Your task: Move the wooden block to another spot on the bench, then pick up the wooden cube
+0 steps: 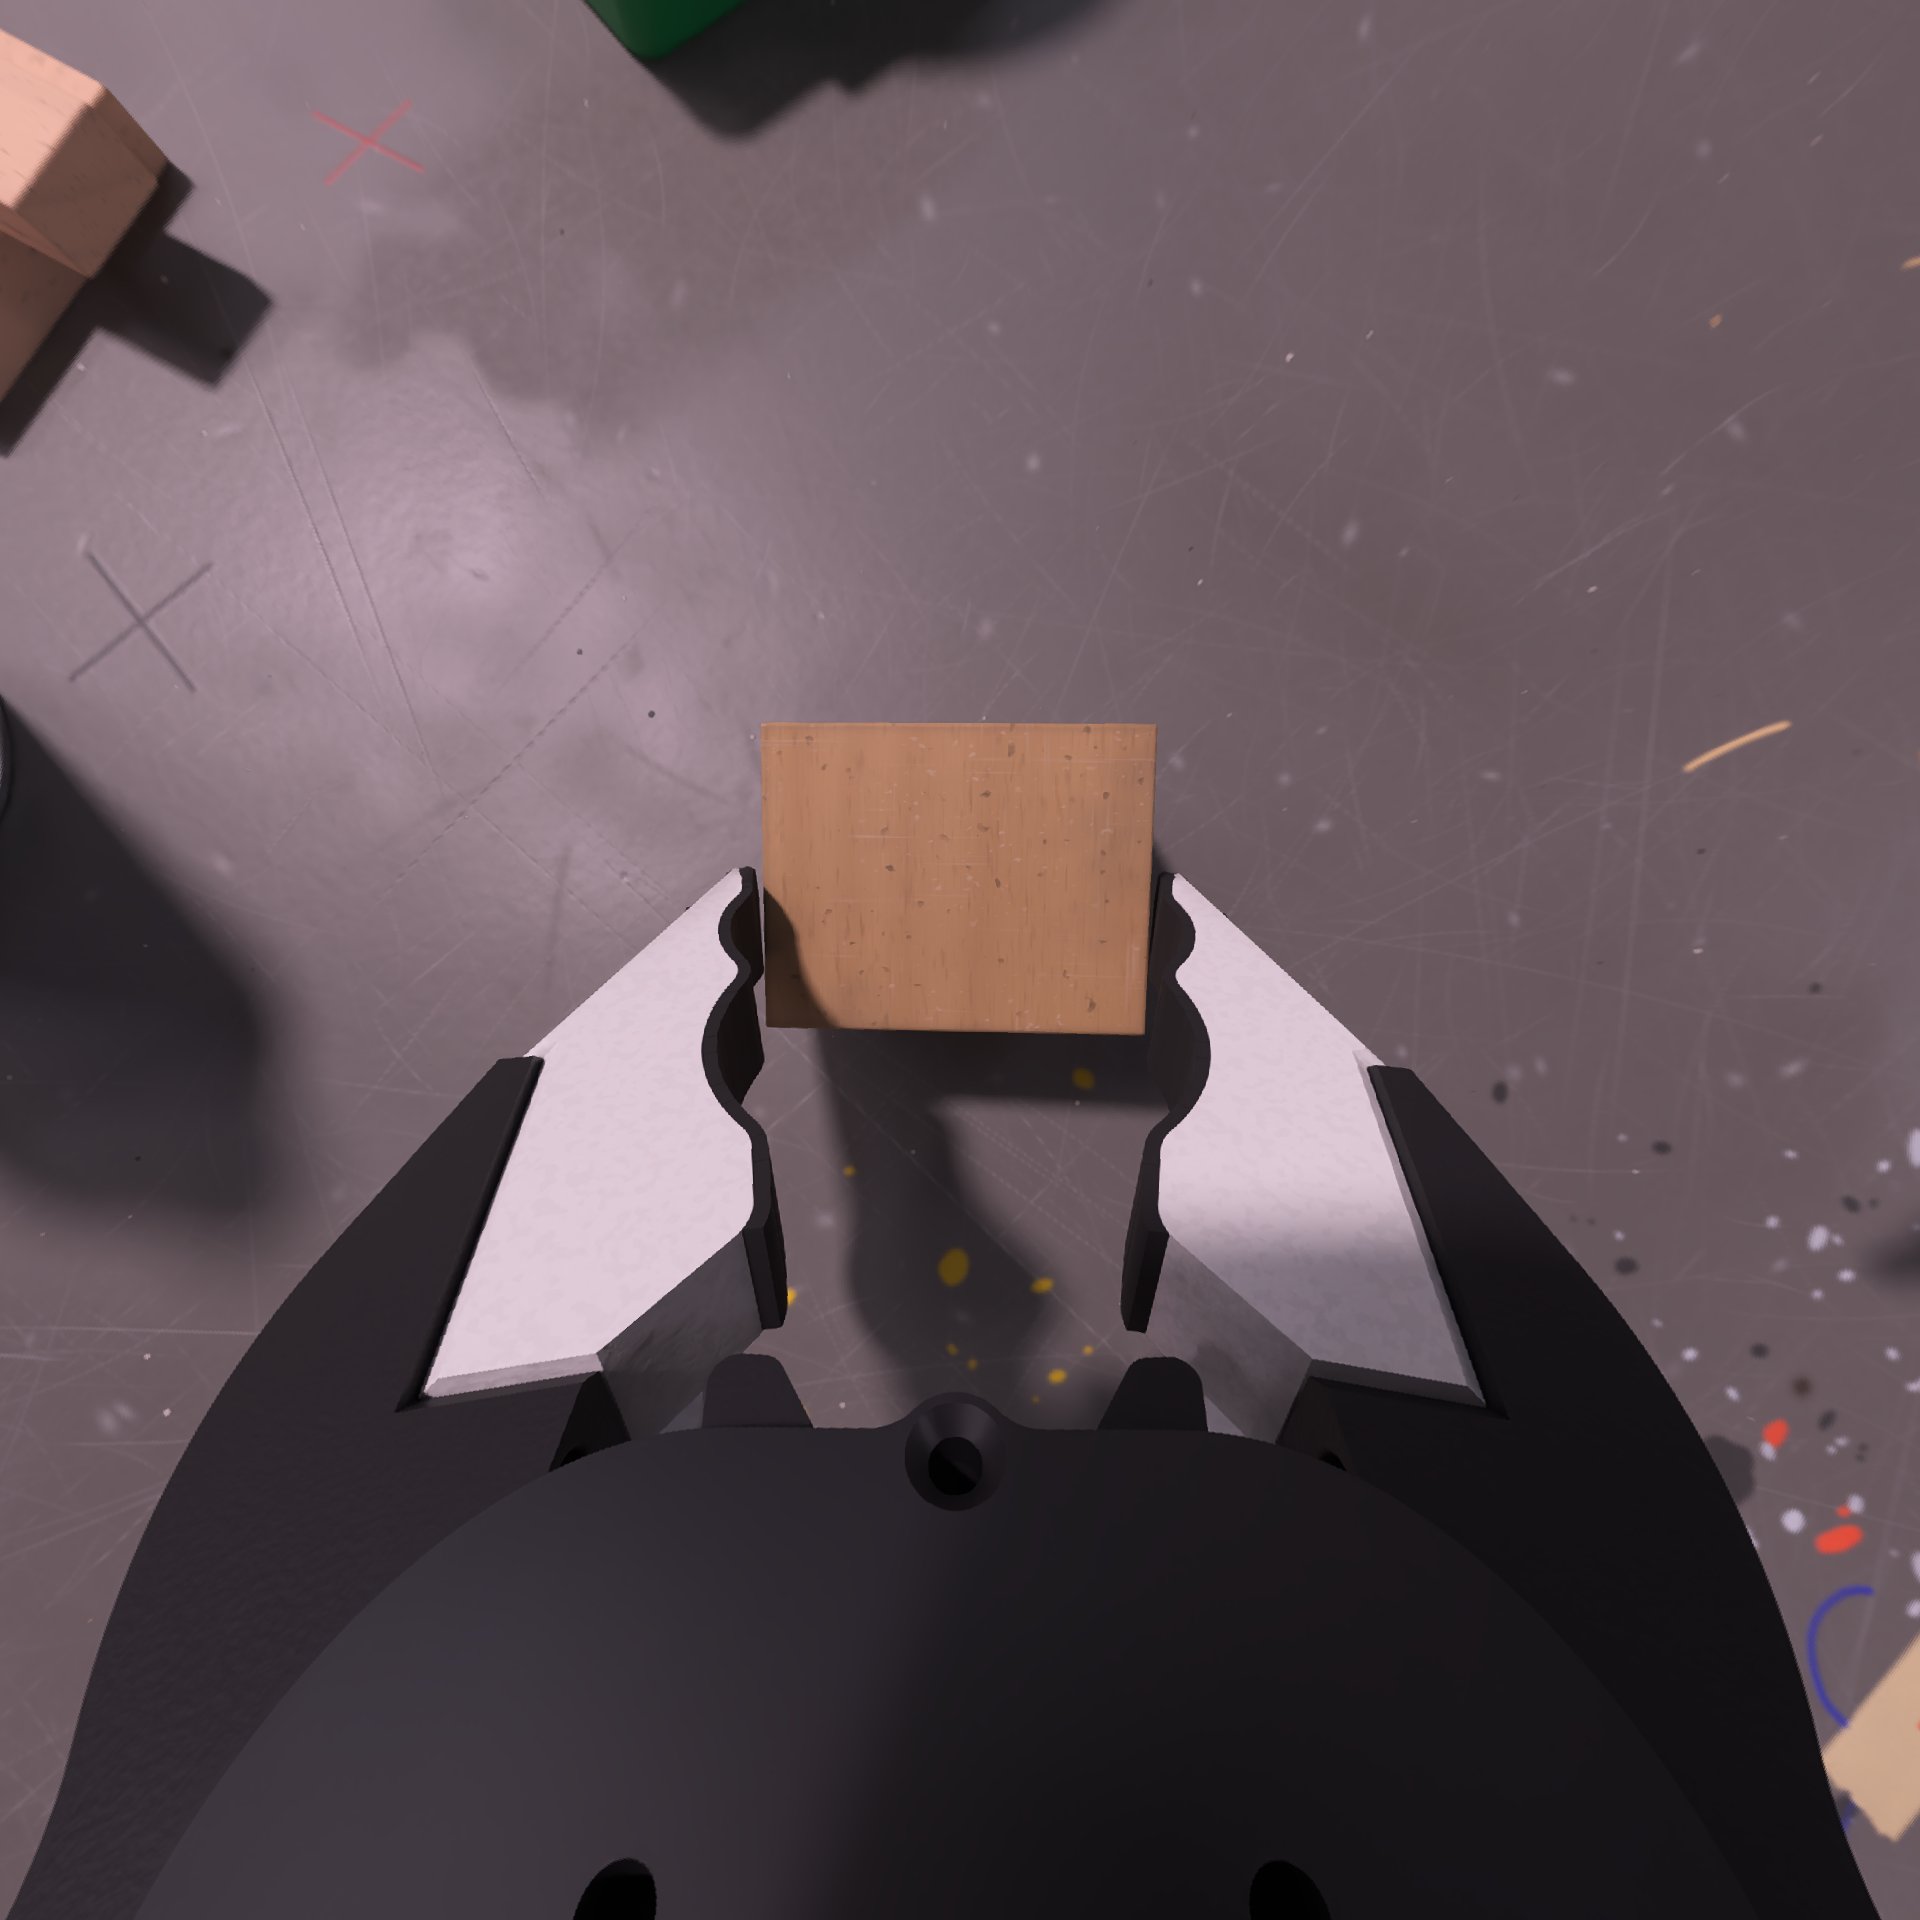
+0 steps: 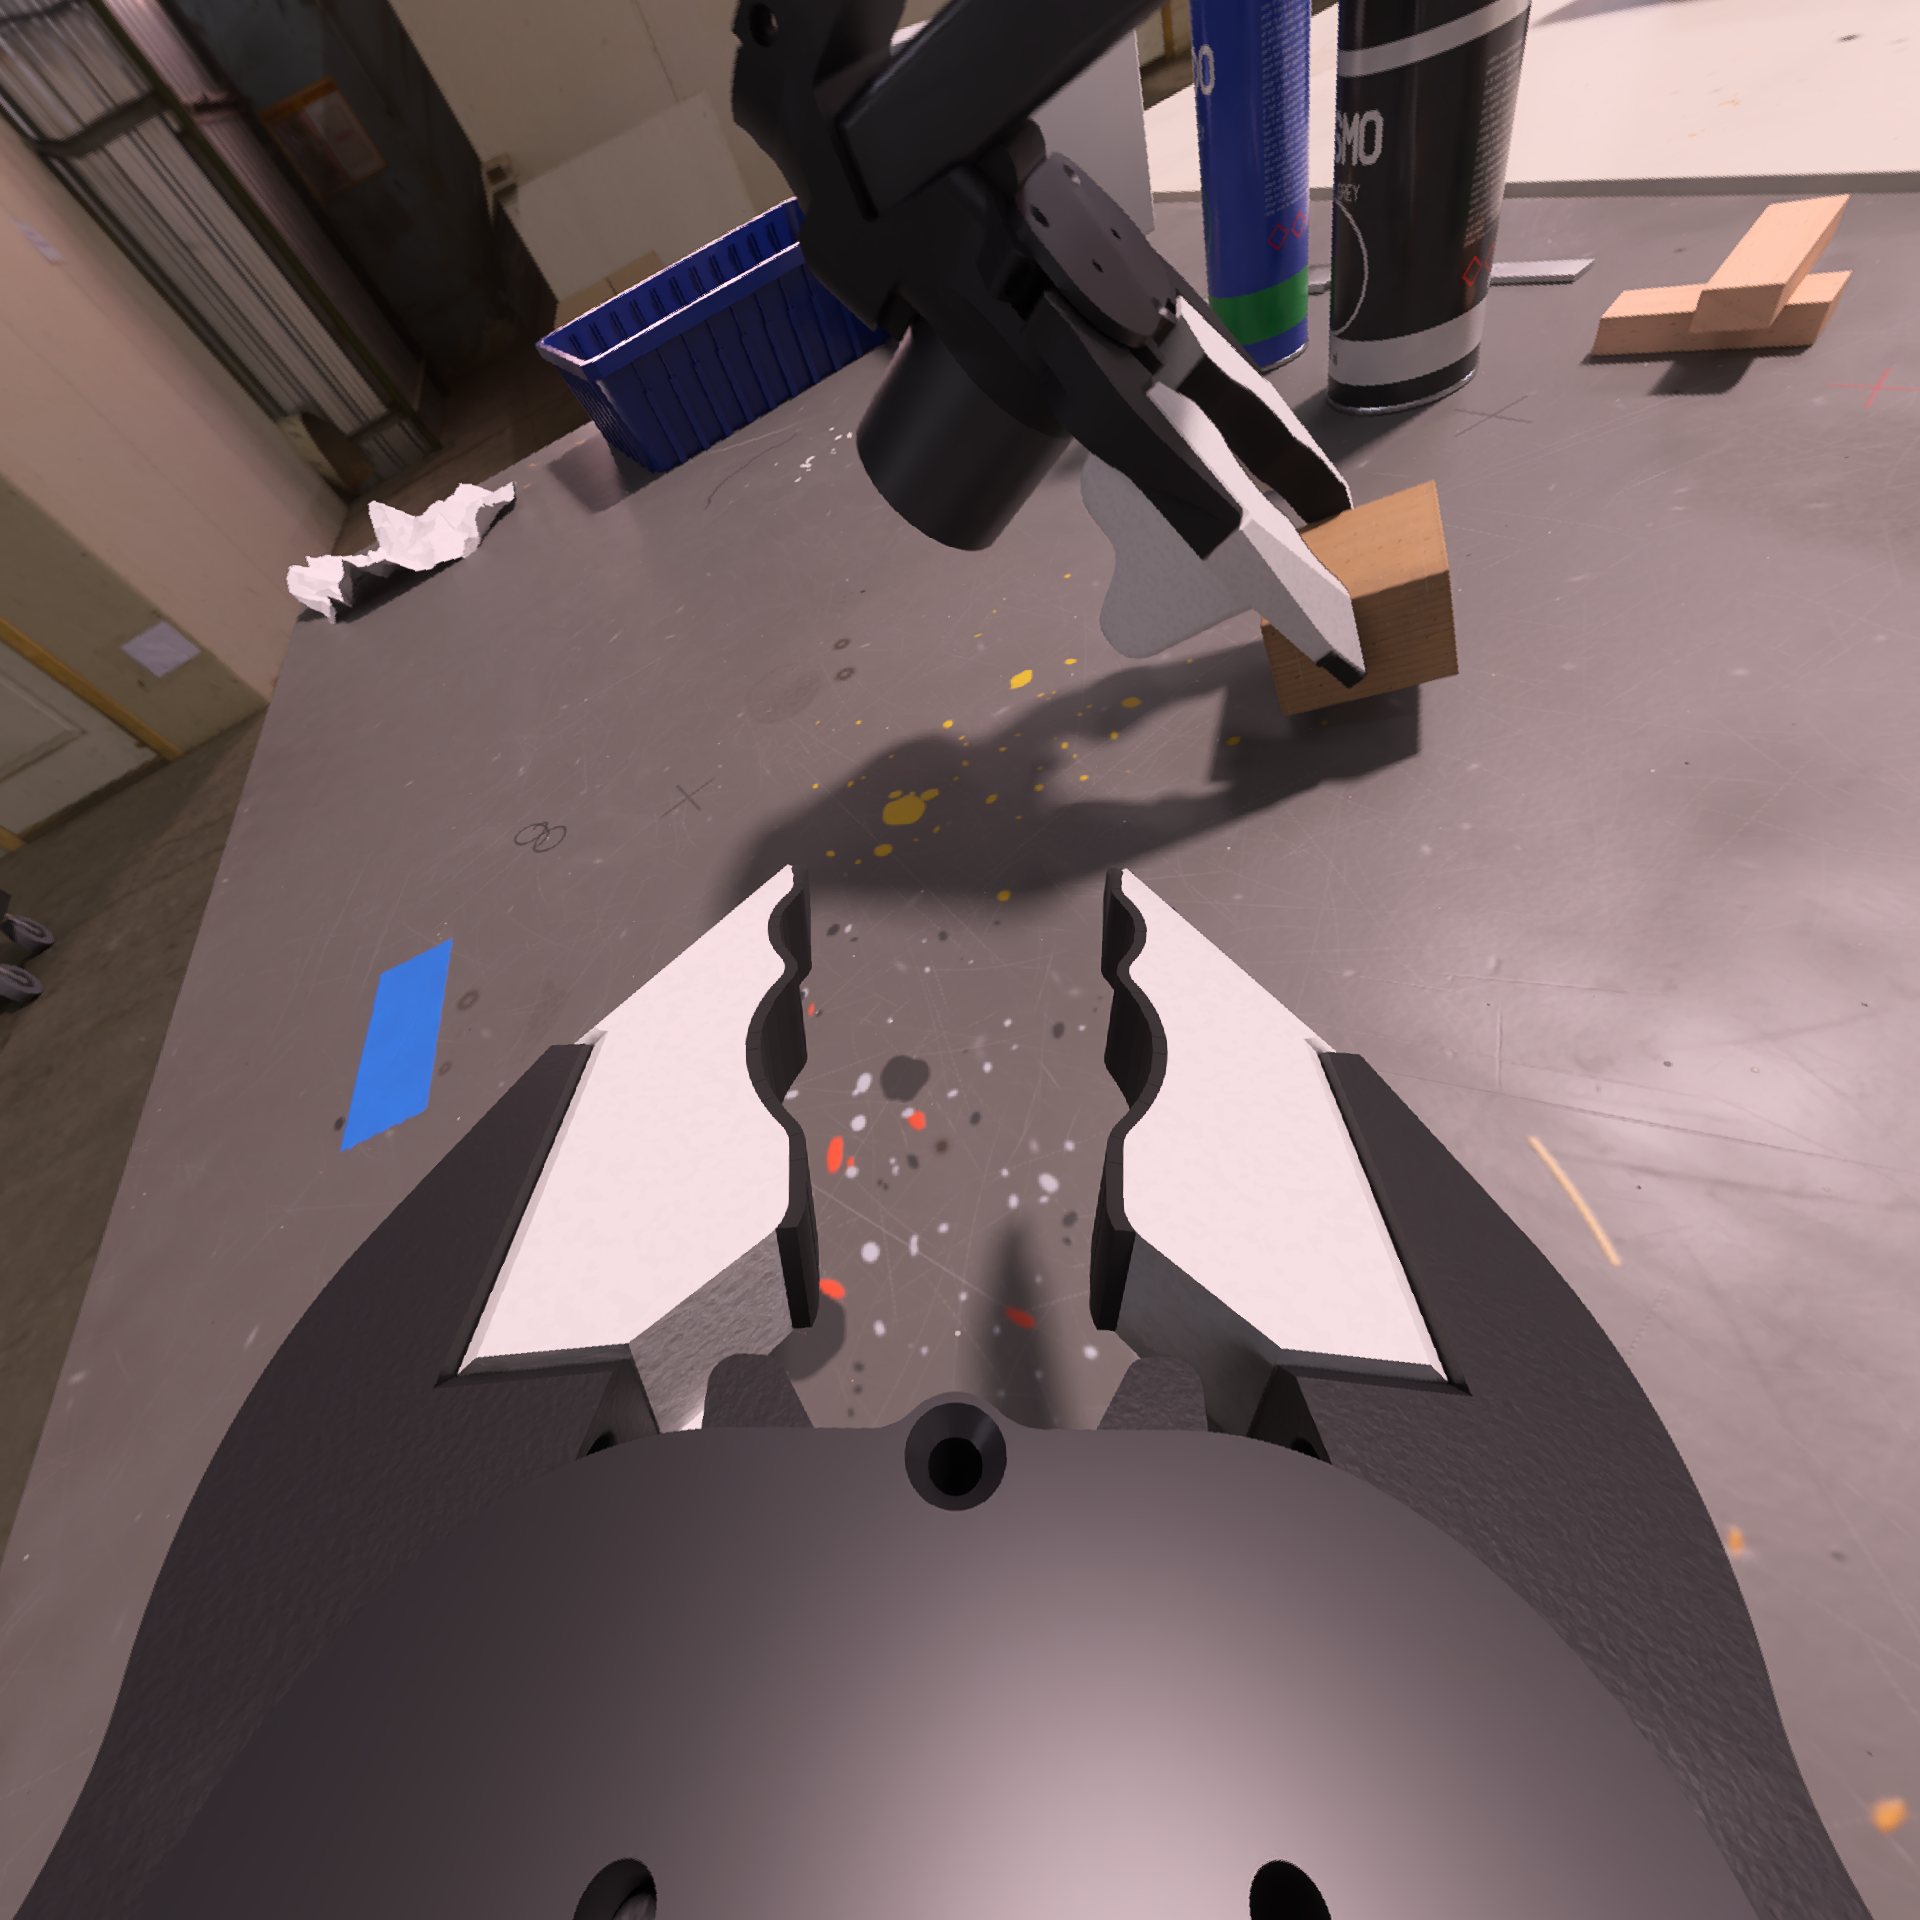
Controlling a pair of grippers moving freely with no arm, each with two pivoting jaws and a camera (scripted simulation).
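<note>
A wooden cube [image 1: 956,878] sits between the fingertips of my left gripper [image 1: 954,894], which is shut on its two sides. In the right wrist view the cube [image 2: 1392,582] is at or just above the grey bench [image 2: 1558,935], with the left gripper [image 2: 1340,582] slanting down onto it. I cannot tell whether it touches the bench. A pale wooden block [image 1: 62,208] made of two crossed pieces lies at the far left; it also shows far right in the right wrist view [image 2: 1745,291]. My right gripper [image 2: 954,904] is open and empty over paint spatter.
A blue spray can [image 2: 1252,208] and a black spray can [image 2: 1413,208] stand behind the cube. A blue bin [image 2: 707,332], crumpled paper [image 2: 395,545] and blue tape [image 2: 400,1044] are near the bench's left edge. A green object [image 1: 665,21] lies beyond the cube.
</note>
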